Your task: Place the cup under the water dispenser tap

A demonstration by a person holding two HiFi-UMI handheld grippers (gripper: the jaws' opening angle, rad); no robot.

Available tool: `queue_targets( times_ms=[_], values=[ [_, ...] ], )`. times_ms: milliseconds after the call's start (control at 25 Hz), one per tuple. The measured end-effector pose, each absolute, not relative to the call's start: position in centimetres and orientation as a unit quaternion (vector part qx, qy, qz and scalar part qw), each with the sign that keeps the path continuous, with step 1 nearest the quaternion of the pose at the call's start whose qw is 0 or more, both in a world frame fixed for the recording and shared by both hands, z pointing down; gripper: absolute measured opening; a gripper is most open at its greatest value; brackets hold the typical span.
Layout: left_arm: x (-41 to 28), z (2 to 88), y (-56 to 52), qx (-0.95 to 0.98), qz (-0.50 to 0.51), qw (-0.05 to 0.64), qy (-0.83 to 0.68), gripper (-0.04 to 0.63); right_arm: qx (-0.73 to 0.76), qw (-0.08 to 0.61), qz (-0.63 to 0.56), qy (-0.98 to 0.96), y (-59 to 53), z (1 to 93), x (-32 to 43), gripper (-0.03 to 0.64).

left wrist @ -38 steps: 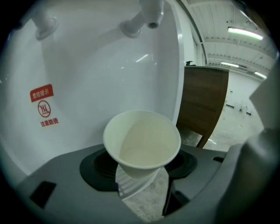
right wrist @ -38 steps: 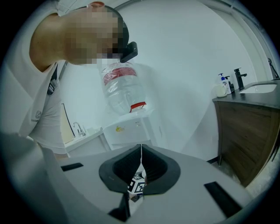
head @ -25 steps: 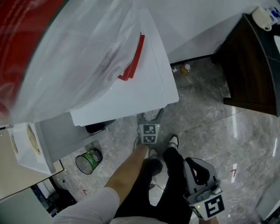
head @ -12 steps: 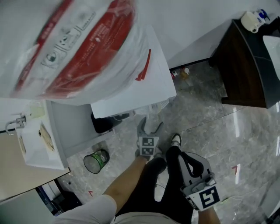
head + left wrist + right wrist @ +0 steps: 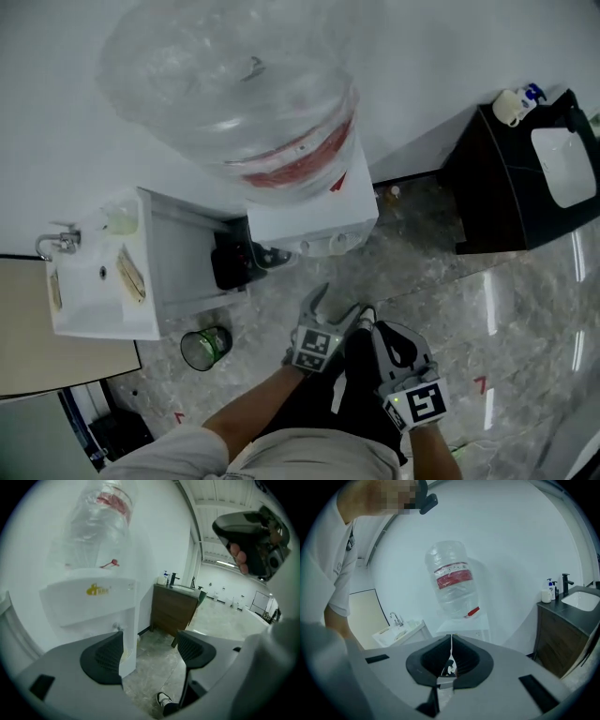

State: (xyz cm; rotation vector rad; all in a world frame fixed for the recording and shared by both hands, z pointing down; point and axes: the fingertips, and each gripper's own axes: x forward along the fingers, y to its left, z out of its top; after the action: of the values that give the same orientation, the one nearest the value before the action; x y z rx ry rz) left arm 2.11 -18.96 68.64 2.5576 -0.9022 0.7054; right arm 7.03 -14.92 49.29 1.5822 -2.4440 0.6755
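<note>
The white water dispenser (image 5: pixel 311 221) stands against the wall with a large clear bottle (image 5: pixel 234 84) on top. Its taps (image 5: pixel 319 246) show on the front, over a dark recess. No cup is in either gripper. My left gripper (image 5: pixel 328 302) hangs open and empty a little in front of the dispenser, low over the floor. In the left gripper view the dispenser (image 5: pixel 93 606) and one tap (image 5: pixel 119 627) lie ahead to the left of the gripper (image 5: pixel 150 653). My right gripper (image 5: pixel 392 337) sits just right of the left one; in its own view its jaws (image 5: pixel 450 660) are shut on nothing.
A white sink unit (image 5: pixel 94 281) stands left of the dispenser. On the floor before it sits a small dark round container (image 5: pixel 206 345) with a green band. A dark vanity cabinet (image 5: pixel 525 178) with a basin is at the right. The person's legs and shoes (image 5: pixel 367 311) are below the grippers.
The head view has drawn back, so the whole dispenser and bottle now show. Both grippers have come closer together, and the right one has risen toward the left one.
</note>
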Motion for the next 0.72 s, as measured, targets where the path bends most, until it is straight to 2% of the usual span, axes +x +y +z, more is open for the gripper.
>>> queue_targets(
  times_ms=[520, 600, 720],
  values=[
    [0.6, 50.0, -12.7, 0.926, 0.187, 0.196, -0.264, 0.358, 0.548, 0.071, 0.197, -0.81, -10.4, 41.5, 5.7, 0.017],
    [0.4, 46.4, -12.1, 0.93, 0.162, 0.196, -0.264, 0.324, 0.553, 0.068, 0.188, -0.809, -10.2, 40.2, 5.6, 0.017],
    [-0.3, 42.0, -11.5, 0.937, 0.13, 0.188, -0.263, 0.2, 0.561, 0.059, 0.174, -0.807, -10.0, 38.4, 5.2, 0.017]
  ],
)
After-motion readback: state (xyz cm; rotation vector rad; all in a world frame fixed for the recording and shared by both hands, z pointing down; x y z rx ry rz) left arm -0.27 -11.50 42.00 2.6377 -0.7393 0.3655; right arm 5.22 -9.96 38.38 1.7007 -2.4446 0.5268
